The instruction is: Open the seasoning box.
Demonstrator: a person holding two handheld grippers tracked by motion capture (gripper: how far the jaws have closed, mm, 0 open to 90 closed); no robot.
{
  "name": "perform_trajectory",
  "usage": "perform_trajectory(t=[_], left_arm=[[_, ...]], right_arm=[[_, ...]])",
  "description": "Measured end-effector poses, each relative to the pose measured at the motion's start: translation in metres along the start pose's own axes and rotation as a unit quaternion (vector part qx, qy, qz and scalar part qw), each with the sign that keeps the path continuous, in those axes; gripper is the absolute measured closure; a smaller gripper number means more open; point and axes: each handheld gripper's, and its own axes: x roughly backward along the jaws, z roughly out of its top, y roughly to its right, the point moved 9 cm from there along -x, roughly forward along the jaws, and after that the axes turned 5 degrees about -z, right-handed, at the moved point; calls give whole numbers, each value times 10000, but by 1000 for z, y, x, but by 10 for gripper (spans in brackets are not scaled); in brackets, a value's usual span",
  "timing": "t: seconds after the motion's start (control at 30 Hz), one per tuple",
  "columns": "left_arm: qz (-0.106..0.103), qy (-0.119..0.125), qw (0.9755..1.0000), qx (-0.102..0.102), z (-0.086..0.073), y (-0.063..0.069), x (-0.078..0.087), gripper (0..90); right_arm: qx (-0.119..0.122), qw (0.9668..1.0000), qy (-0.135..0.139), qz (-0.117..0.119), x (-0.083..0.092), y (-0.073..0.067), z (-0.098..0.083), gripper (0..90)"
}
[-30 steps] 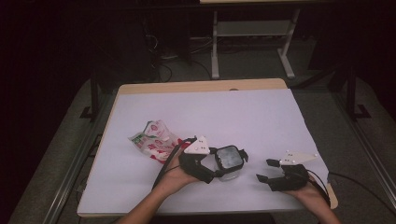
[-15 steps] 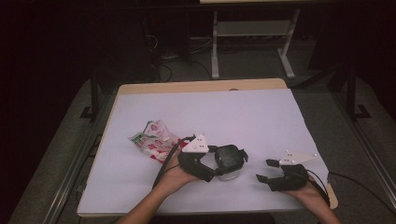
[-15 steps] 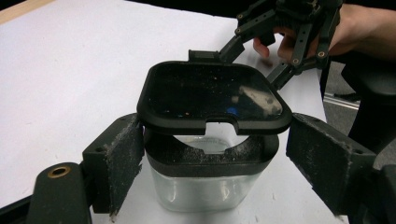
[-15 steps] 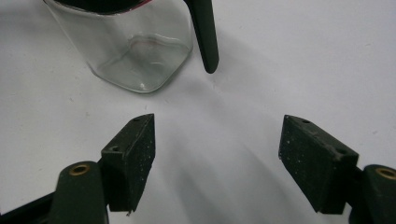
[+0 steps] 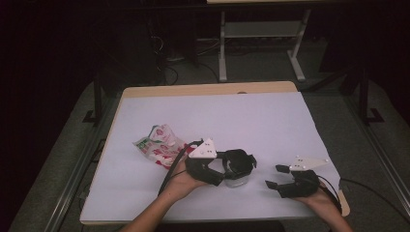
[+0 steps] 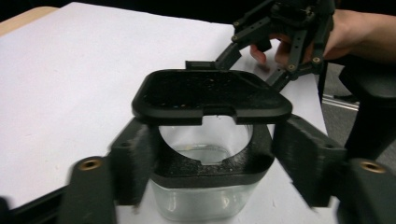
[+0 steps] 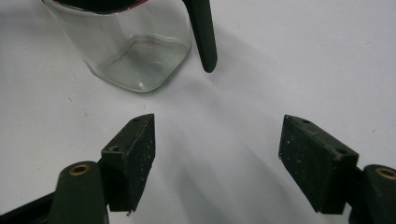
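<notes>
A small clear glass jar (image 5: 236,182) with a black collar stands on the white table, its hinged black lid (image 6: 210,93) tipped up and open. My left gripper (image 5: 237,166) reaches in from the left. Its jaws have just been closing, and both pads now sit against the jar's collar (image 6: 210,172). The jar (image 6: 205,196) looks empty. My right gripper (image 5: 274,176) rests to the right of the jar, apart from it, open with nothing between its pads (image 7: 130,158). In the right gripper view the jar (image 7: 130,51) stands ahead at the upper left.
A crumpled red and white packet (image 5: 159,145) lies left of the left hand. The white table cover (image 5: 241,116) stretches away behind the jar. The table's front edge runs just under both hands. A metal stand (image 5: 261,34) is on the dark floor beyond.
The left gripper's jaws have drawn in around the jar's collar. Both hands and the jar stay where they were.
</notes>
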Motion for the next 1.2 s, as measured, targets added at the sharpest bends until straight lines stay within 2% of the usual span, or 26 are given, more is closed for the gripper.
perform_trajectory(t=[0.1,0.2,0.3,0.37,0.4,0.43,0.6,0.8,0.83,1.0,1.2], left_arm=[[78,53,9999,39,2,-3,1,469],[120,66,9998,173,3,-4,0,594],[66,21,9998,174,5,-4,0,738],[-52,0,9997,226,6,-3,-2,833],[-106,-6,9997,210,7,-3,-2,833],[-130,-24,9997,192,8,-2,-3,895],[-174,-133,9997,86,12,-1,-6,898],[-269,-170,9994,145,19,-1,-6,899],[-275,-165,9994,99,22,-2,-6,899],[-352,-208,9991,119,26,-3,-9,900],[-390,-287,9987,166,32,-6,-14,900]], right_arm=[[-6,10000,-10,6,0,-1,0,268],[-1,10000,-5,4,0,-1,1,268],[2,10000,-16,1,0,-1,0,268],[-13,10000,-7,0,0,-1,0,268],[-13,10000,-7,0,0,-1,0,268],[4,10000,6,-6,0,-1,1,267],[4,10000,13,0,0,-1,1,266],[-7,10000,14,9,0,-1,0,265],[-9,10000,21,10,0,-1,0,265],[-26,10000,-1,10,0,-2,0,265],[31,10000,20,3,-1,0,-1,265]])
